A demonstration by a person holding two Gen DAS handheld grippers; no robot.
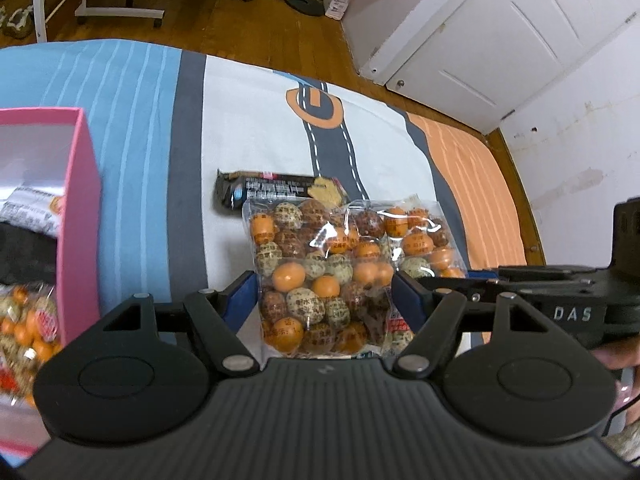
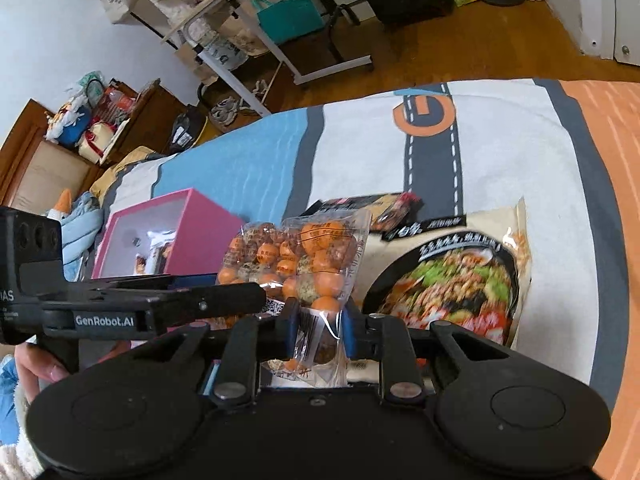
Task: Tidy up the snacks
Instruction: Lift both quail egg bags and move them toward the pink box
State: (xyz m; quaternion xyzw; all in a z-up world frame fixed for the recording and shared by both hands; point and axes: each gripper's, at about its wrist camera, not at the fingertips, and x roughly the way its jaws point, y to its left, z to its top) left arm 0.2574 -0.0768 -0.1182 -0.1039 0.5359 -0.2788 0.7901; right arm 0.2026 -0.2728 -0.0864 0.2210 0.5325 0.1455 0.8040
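In pink box: snack packets.

From here I see matt black ribbed plastic on my left tool, with dull metal pivot pins. The snack bag between its blue pads is clear, glossy, crinkled film. The bedsheet looks like soft matt cloth. The pink box seems smooth card, the floor polished wood, and the noodle packet shiny printed plastic.
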